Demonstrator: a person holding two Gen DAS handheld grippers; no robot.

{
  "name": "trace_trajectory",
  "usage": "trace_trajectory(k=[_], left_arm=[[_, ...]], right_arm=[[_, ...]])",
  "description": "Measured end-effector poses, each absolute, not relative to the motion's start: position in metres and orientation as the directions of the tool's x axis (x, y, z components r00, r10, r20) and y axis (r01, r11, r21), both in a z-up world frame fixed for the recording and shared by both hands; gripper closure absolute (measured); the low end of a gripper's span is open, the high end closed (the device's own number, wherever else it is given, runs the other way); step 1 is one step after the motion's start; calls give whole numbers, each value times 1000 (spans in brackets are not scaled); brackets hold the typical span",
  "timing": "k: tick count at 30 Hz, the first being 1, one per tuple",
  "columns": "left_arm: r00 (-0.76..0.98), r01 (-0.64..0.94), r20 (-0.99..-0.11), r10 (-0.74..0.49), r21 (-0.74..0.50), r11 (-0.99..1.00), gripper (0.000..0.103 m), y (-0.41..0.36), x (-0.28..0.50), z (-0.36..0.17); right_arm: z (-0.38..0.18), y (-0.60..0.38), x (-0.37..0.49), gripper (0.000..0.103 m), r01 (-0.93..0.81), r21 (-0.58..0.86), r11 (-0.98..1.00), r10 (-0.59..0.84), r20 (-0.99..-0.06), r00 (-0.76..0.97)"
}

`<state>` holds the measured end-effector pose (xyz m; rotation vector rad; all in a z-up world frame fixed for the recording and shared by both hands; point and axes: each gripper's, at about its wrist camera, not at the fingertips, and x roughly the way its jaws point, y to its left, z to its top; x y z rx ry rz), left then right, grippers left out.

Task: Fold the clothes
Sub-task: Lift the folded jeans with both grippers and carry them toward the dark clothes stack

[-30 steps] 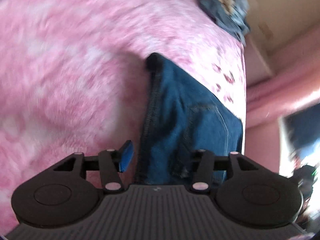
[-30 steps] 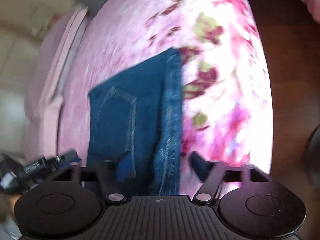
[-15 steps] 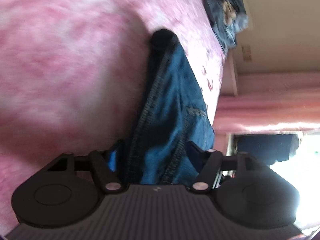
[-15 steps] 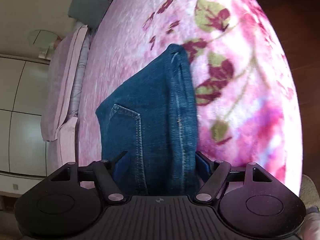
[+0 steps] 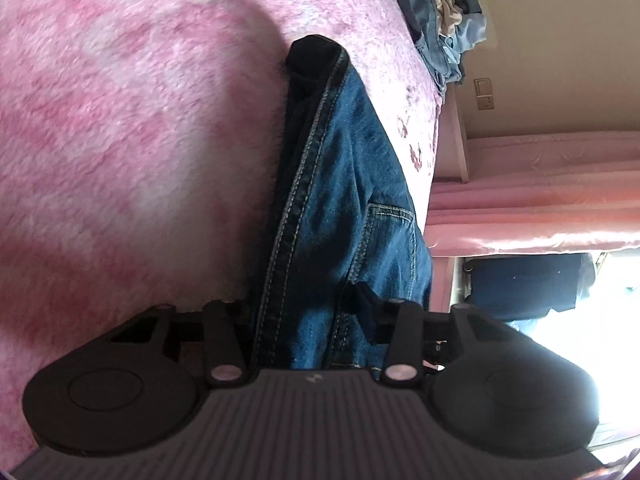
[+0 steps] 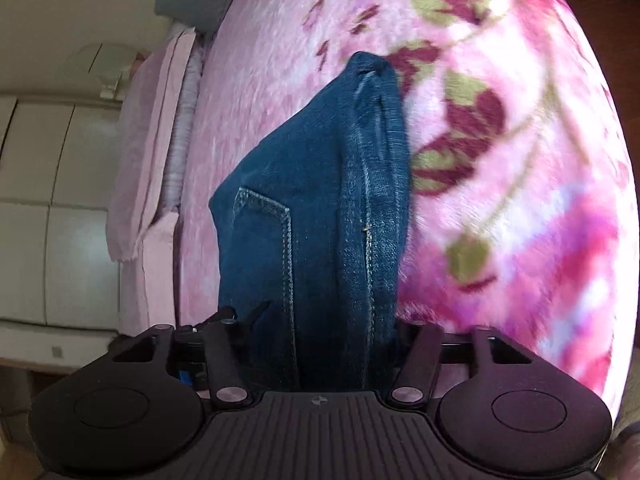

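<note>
Denim jeans (image 5: 344,200), folded into a thick stack on the pink floral blanket (image 5: 120,120), are being gripped at one end by the left gripper (image 5: 304,312) and right gripper (image 6: 320,328), both reaching level over the bed, likely readying a lift for another fold.

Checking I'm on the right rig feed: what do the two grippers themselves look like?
Both match: the left gripper and right gripper are matte black, each with a ribbed central body bearing a small emblem, two round discs at the sides, and angled finger links on silver pivot pins. Blue finger pads show. No cables or sleeves visible.
</note>
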<state>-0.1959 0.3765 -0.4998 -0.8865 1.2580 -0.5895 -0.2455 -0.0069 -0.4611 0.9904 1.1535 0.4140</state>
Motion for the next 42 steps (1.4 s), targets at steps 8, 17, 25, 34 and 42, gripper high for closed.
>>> trace_trajectory(k=[8,17,25,34,42], left_arm=[[253,-46,-560,-789,-821,568,83,369,-225,-472],[360,-93,-564,-743,-814,573,84,382,-344,-415],[517,-184,-580,-630,-794,580,84,408,-502,-362],[610,-238,-591,-528,-772,590,84,405,-677,-290],[656,-265,-585,-478,-771,579,84,406,-782,-223]], right_arm=[[-443,-16,-271,84,201,866,459,765,-500,406],[-397,-27,-334,84,193,881,431,813,-472,340],[-359,-13,-406,84,115,904,412,879,-428,212],[-307,-20,-535,84,39,931,364,922,-366,127],[-238,-10,-618,84,14,939,345,935,-345,88]])
